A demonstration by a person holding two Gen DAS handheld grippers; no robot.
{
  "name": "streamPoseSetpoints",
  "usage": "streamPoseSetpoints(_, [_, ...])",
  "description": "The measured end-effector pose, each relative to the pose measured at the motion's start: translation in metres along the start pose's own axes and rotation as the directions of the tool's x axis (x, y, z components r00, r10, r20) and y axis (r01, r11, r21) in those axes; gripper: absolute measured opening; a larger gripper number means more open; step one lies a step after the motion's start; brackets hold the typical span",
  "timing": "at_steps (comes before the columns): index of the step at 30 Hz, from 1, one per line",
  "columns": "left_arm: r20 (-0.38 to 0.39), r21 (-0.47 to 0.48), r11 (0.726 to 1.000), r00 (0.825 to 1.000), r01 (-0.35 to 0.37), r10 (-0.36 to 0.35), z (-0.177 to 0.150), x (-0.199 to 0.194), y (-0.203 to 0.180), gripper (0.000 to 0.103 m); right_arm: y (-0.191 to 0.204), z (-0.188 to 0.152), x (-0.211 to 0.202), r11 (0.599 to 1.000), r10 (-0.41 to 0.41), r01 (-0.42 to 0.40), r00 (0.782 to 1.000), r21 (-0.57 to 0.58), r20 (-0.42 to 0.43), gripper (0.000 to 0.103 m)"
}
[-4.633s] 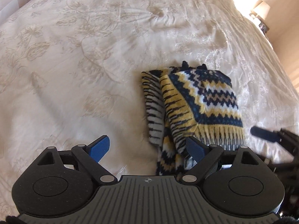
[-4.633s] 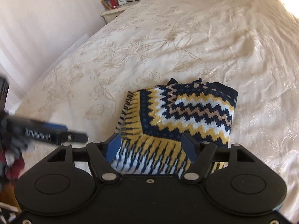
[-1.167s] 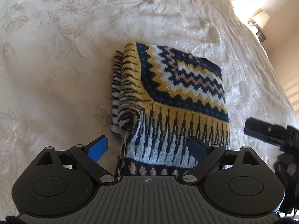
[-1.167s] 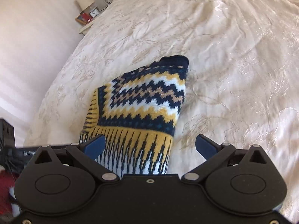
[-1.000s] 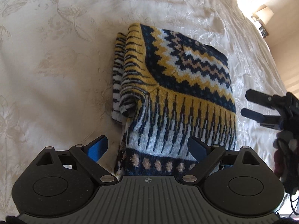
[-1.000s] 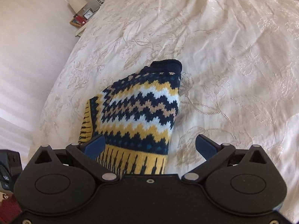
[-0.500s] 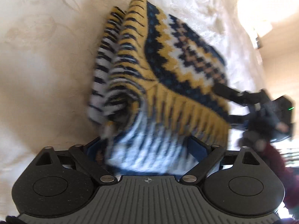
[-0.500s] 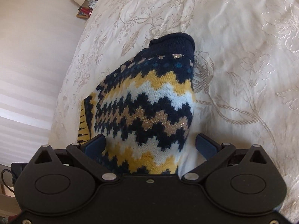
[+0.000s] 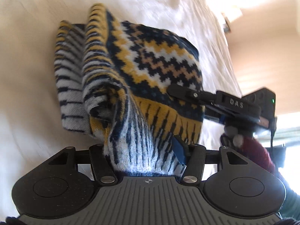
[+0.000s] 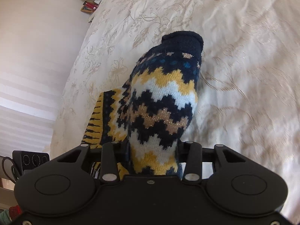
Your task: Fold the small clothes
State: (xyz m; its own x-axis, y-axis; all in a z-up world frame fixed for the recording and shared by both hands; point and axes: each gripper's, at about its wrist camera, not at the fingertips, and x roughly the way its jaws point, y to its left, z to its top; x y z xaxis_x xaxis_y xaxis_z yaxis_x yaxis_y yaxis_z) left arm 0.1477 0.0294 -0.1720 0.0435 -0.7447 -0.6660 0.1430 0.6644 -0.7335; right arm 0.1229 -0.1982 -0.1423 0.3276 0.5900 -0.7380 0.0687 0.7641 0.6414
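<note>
Left view blurred; blue pad of one finger half buried in knit, the other hidden. Folded sweater on the bed, near edge bunched inside left claw, just closed and pinching it. Right claw likewise just closed, gripping the zigzag edge, pads hidden by wool.

You see a sweater knitted in navy, mustard, white and tan zigzags, on a cream floral-embroidered bedspread.
</note>
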Motion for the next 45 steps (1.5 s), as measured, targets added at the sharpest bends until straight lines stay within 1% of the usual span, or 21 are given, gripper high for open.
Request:
streamPoseSetpoints(5, [-0.083, 0.042, 0.999, 0.996, 0.032, -0.029, -0.067, 0.027, -0.032, 0.055, -0.027, -0.045, -0.046, 0.999, -0.044, 0.045, 0.998, 0.021, -0.040, 0.051])
streamPoseSetpoints(7, [-0.106, 0.066, 0.998, 0.994, -0.010, 0.017, -0.089, 0.037, -0.038, 0.055, -0.035, -0.061, -0.057, 0.997, -0.069, 0.070, 0.996, 0.022, -0.060, 0.055])
streamPoseSetpoints(8, [-0.113, 0.088, 0.994, 0.991, -0.058, 0.068, -0.099, 0.042, -0.040, 0.055, -0.037, -0.068, -0.059, 0.995, -0.096, 0.097, 0.993, 0.015, -0.066, 0.057])
streamPoseSetpoints(9, [-0.110, 0.116, 0.987, 0.986, -0.110, 0.123, -0.107, 0.044, -0.042, 0.055, -0.038, -0.073, -0.058, 0.992, -0.128, 0.128, 0.989, 0.001, -0.072, 0.063])
streamPoseSetpoints(10, [-0.101, 0.139, 0.978, 0.980, -0.155, 0.170, -0.113, 0.044, -0.043, 0.055, -0.039, -0.079, -0.058, 0.987, -0.160, 0.159, 0.984, -0.020, -0.075, 0.069])
streamPoseSetpoints(12, [-0.062, 0.175, 0.958, 0.969, -0.227, 0.241, -0.125, 0.034, -0.045, 0.055, -0.039, -0.087, -0.061, 0.980, -0.196, 0.193, 0.979, -0.051, -0.062, 0.076])
streamPoseSetpoints(16, [0.061, 0.187, 0.941, 0.960, -0.281, 0.274, -0.138, -0.002, -0.056, 0.057, -0.039, -0.099, -0.078, 0.982, -0.181, 0.181, 0.983, -0.056, 0.001, 0.087])
streamPoseSetpoints(19, [0.165, 0.202, 0.930, 0.946, -0.308, 0.278, -0.136, -0.028, -0.079, 0.057, -0.039, -0.104, -0.093, 0.979, -0.187, 0.191, 0.981, -0.074, 0.059, 0.087])
streamPoseSetpoints(20, [0.203, 0.209, 0.926, 0.940, -0.315, 0.275, -0.127, -0.029, -0.091, 0.057, -0.039, -0.103, -0.098, 0.978, -0.187, 0.193, 0.979, -0.077, 0.077, 0.087])
streamPoseSetpoints(22, [0.259, 0.222, 0.921, 0.930, -0.320, 0.261, -0.122, -0.035, -0.107, 0.057, -0.041, -0.107, -0.109, 0.977, -0.184, 0.194, 0.977, -0.087, 0.113, 0.087])
streamPoseSetpoints(25, [0.310, 0.238, 0.919, 0.921, -0.315, 0.235, -0.105, -0.019, -0.132, 0.062, -0.041, -0.106, -0.115, 0.971, -0.194, 0.212, 0.970, -0.115, 0.145, 0.087])
streamPoseSetpoints(28, [0.344, 0.244, 0.908, 0.906, -0.342, 0.248, -0.085, 0.015, -0.149, 0.063, -0.040, -0.105, -0.118, 0.963, -0.209, 0.231, 0.965, -0.141, 0.157, 0.087])
streamPoseSetpoints(30, [0.347, 0.240, 0.901, 0.898, -0.363, 0.270, -0.074, 0.037, -0.152, 0.063, -0.040, -0.105, -0.119, 0.958, -0.221, 0.245, 0.962, -0.148, 0.161, 0.088])
streamPoseSetpoints(32, [0.341, 0.233, 0.900, 0.897, -0.370, 0.281, -0.073, 0.043, -0.148, 0.062, -0.041, -0.105, -0.122, 0.955, -0.232, 0.257, 0.958, -0.149, 0.166, 0.088])
streamPoseSetpoints(34, [0.360, 0.212, 0.887, 0.876, -0.411, 0.320, -0.070, 0.053, -0.140, 0.063, -0.042, -0.105, -0.125, 0.954, -0.237, 0.263, 0.956, -0.146, 0.171, 0.088])
streamPoseSetpoints(36, [0.362, 0.170, 0.869, 0.849, -0.465, 0.384, -0.069, 0.056, -0.123, 0.063, -0.042, -0.105, -0.125, 0.952, -0.243, 0.269, 0.955, -0.145, 0.172, 0.088])
streamPoseSetpoints(39, [0.285, 0.114, 0.845, 0.832, -0.522, 0.476, -0.070, 0.061, -0.091, 0.062, -0.040, -0.103, -0.123, 0.947, -0.256, 0.283, 0.950, -0.149, 0.180, 0.088])
streamPoseSetpoints(40, [0.281, 0.117, 0.837, 0.826, -0.535, 0.488, -0.072, 0.061, -0.085, 0.062, -0.038, -0.101, -0.122, 0.945, -0.262, 0.291, 0.947, -0.149, 0.184, 0.088])
streamPoseSetpoints(41, [0.282, 0.126, 0.833, 0.825, -0.539, 0.491, -0.076, 0.058, -0.080, 0.062, -0.038, -0.098, -0.120, 0.943, -0.268, 0.297, 0.945, -0.148, 0.189, 0.088])
streamPoseSetpoints(43, [0.283, 0.132, 0.843, 0.835, -0.522, 0.473, -0.080, 0.052, -0.075, 0.062, -0.036, -0.092, -0.116, 0.938, -0.285, 0.316, 0.937, -0.142, 0.202, 0.088])
streamPoseSetpoints(45, [0.278, 0.135, 0.845, 0.839, -0.517, 0.468, -0.081, 0.048, -0.074, 0.062, -0.035, -0.083, -0.109, 0.935, -0.298, 0.329, 0.931, -0.131, 0.210, 0.089])
